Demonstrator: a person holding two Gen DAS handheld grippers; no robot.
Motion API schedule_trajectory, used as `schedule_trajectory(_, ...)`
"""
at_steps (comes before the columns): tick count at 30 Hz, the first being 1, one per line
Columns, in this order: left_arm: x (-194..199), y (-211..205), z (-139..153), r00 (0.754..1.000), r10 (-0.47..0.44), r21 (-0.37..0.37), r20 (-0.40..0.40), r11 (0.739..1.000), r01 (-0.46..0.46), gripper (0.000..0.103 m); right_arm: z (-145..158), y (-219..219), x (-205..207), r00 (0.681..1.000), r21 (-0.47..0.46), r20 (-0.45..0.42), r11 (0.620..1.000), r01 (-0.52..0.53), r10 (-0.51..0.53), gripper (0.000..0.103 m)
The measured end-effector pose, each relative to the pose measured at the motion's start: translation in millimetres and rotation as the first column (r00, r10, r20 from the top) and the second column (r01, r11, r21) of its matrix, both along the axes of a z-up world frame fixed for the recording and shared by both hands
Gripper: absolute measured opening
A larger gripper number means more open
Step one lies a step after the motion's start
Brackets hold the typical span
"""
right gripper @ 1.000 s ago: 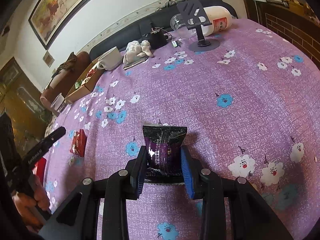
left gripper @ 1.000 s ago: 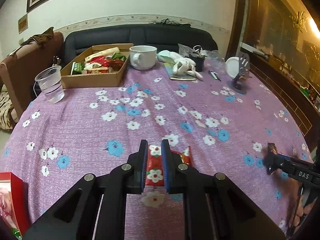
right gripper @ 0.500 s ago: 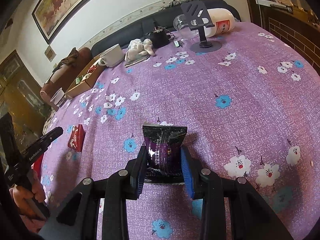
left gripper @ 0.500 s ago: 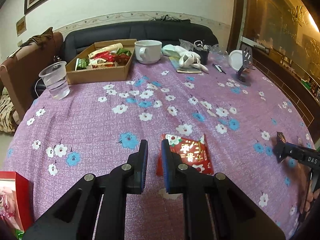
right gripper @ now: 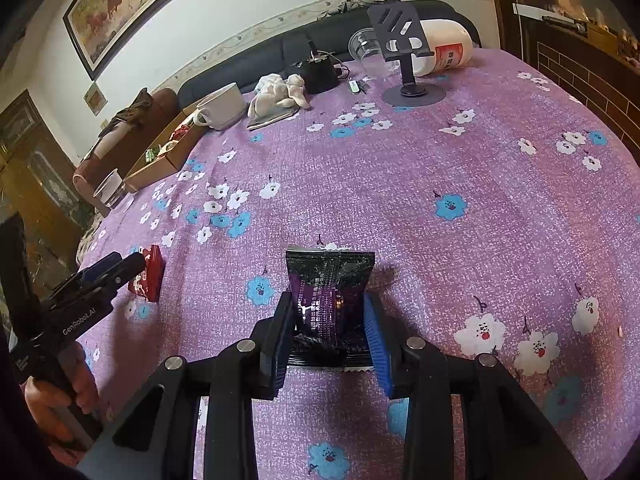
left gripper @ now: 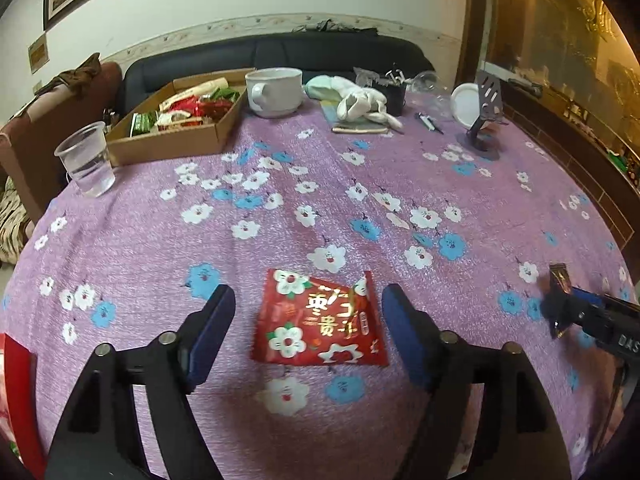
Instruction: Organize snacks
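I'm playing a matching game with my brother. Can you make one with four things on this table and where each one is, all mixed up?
Things:
1. red snack packet
2. purple snack packet
3. plastic cup
4. white mug

Places:
A. standing next to the cardboard box, by its far corner
B. lying flat on the tablecloth between the wide-open left gripper fingers, touching neither
C. between the fingers of the right gripper
D. near the table's edge, beside the box's near corner

Pairs: 1-B, 2-C, 3-D, 4-A
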State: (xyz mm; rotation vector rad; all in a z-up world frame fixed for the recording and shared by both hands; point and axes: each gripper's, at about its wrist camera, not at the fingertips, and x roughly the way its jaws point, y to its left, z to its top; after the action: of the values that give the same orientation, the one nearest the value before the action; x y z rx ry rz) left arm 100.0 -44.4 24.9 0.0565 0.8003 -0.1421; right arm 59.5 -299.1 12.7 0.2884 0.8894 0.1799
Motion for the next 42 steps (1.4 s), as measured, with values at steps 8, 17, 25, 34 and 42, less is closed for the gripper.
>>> schedule_trajectory(8, 13, -8, -12, 0.997, 0.009, 0.062, -0.072, 0.998, -0.005, 0.077, -1, -5, 0, 1.0, 0.038, -0.012, 0.999, 0.008, -0.008, 0.038)
schedule_trajectory(17, 12, 5, -11, 0.997, 0.007, -0.018, -0.081, 1.0, -0.009, 0.055, 0, 0, -1, 1.0, 0.01, -0.007, 1.0, 0.008, -0.008, 0.038)
schedule_trajectory(25, 4, -3, -4, 0.998, -0.06, 0.02, -0.035, 0.998, 0.061, 0.028, 0, -1, -1, 1.0, -0.001, -0.008, 1.0, 0.006, -0.006, 0.034)
schedule_trajectory(34, 5, 11, 5, 0.996, -0.078, -0.076, -0.043, 0.994, 0.074, 0.021, -1, -13, 0, 1.0, 0.126, -0.031, 0.992, 0.007, -0.003, 0.033)
schedule_trajectory(42, 6, 23, 8, 0.995, -0.075, -0.176, -0.064, 0.982, 0.063, 0.021, -5, -15, 1, 0.998, 0.223, -0.056, 0.975, 0.0, 0.013, 0.033)
